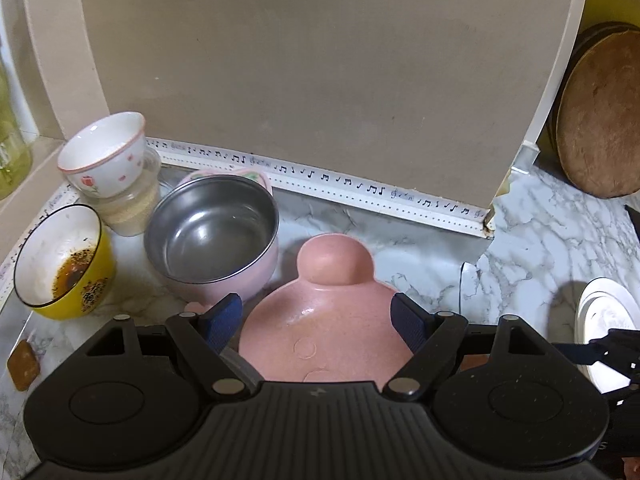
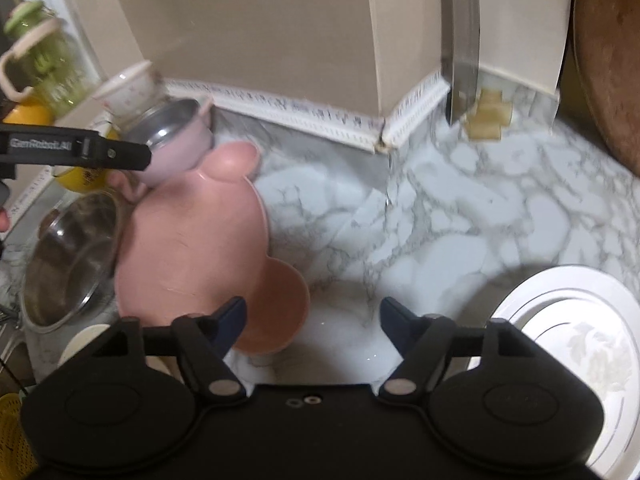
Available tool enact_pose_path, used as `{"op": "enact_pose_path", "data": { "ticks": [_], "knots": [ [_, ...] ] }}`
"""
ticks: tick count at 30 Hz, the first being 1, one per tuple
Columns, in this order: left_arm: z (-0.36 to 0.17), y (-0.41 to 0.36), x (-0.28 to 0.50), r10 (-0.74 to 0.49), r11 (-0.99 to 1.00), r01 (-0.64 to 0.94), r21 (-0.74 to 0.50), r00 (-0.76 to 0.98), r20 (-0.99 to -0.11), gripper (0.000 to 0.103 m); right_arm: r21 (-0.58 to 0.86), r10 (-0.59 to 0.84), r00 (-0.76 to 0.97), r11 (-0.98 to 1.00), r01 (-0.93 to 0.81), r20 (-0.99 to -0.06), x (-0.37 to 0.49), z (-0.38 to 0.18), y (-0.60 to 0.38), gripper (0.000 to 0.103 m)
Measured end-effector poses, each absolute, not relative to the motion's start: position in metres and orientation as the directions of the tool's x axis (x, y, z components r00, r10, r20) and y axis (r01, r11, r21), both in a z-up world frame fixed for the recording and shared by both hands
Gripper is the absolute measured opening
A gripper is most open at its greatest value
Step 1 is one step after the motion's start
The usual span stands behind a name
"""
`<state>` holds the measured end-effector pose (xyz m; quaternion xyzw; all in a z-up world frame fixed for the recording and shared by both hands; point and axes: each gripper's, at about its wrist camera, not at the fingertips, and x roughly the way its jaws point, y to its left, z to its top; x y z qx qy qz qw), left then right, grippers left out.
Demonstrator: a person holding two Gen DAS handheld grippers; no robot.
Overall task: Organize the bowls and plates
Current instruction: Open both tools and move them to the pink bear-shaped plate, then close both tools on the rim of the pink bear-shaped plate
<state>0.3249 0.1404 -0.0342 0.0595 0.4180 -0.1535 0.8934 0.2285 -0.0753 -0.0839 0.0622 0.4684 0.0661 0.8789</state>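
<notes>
My left tool (image 1: 318,322) has its blue fingers spread to either side of the pink ear-shaped plate (image 1: 326,320), not visibly pressing it, so I read them as apart. The plate lies on the marble desk (image 1: 540,220), and I place everything else from it. Just beyond its left edge sits the pink bowl with a steel lining (image 1: 212,236), with the yellow bowl holding dark residue (image 1: 60,258) farther left. Behind those, a white floral cup (image 1: 104,152) rests on a clear jar (image 1: 132,204). Well right of the plate, a white plate (image 1: 604,320) lies at the desk's edge.

My right tool (image 2: 312,320) hangs apart over bare marble, just right of the plate's lower ear, gripping nothing. A glass lid (image 2: 72,256) lies left of the plate.
</notes>
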Motion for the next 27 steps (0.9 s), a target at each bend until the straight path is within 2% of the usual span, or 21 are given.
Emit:
{"op": "enact_pose_path", "data": {
  "ticks": [2, 4, 5, 8, 10, 13, 23, 24, 26, 27],
  "knots": [
    [-0.039, 0.139, 0.330, -0.221, 0.945, 0.326, -0.020, 0.595, -0.773, 0.081, 0.179, 0.180, 0.526, 0.982, -0.053, -0.831, 0.235, -0.091, -0.074, 0.054],
    [-0.044, 0.138, 0.335, -0.217, 0.945, 0.326, -0.017, 0.589, -0.779, 0.081, 0.181, 0.182, 0.499, 0.982, -0.050, -0.847, 0.240, -0.097, -0.073, 0.045],
    [-0.046, 0.137, 0.337, -0.217, 0.945, 0.328, -0.016, 0.586, -0.781, 0.081, 0.175, 0.176, 0.489, 0.983, -0.048, -0.854, 0.242, -0.099, -0.072, 0.036],
    [-0.050, 0.136, 0.340, -0.217, 0.942, 0.336, -0.012, 0.581, -0.784, 0.081, 0.191, 0.187, 0.469, 0.981, -0.040, -0.863, 0.245, -0.104, -0.074, 0.025],
    [-0.052, 0.135, 0.341, -0.218, 0.941, 0.338, -0.011, 0.580, -0.785, 0.081, 0.225, 0.215, 0.461, 0.974, -0.033, -0.861, 0.247, -0.106, -0.078, 0.023],
    [-0.056, 0.134, 0.342, -0.214, 0.940, 0.340, -0.006, 0.576, -0.789, 0.081, 0.232, 0.224, 0.462, 0.972, -0.042, -0.858, 0.249, -0.105, -0.080, 0.008],
    [-0.067, 0.126, 0.352, -0.192, 0.934, 0.358, 0.023, 0.552, -0.811, 0.081, 0.180, 0.140, 0.496, 0.983, 0.033, -0.857, 0.270, -0.101, -0.124, 0.005],
    [-0.068, 0.124, 0.353, -0.190, 0.932, 0.362, 0.027, 0.550, -0.813, 0.081, 0.186, 0.140, 0.497, 0.982, 0.043, -0.857, 0.270, -0.100, -0.128, 0.006],
    [-0.069, 0.121, 0.355, -0.185, 0.928, 0.371, 0.040, 0.551, -0.814, 0.081, 0.195, 0.141, 0.500, 0.979, 0.057, -0.854, 0.268, -0.094, -0.134, 0.022],
    [-0.069, 0.120, 0.356, -0.183, 0.926, 0.375, 0.046, 0.552, -0.814, 0.081, 0.199, 0.141, 0.510, 0.978, 0.059, -0.848, 0.264, -0.089, -0.135, 0.023]
  ]
}}
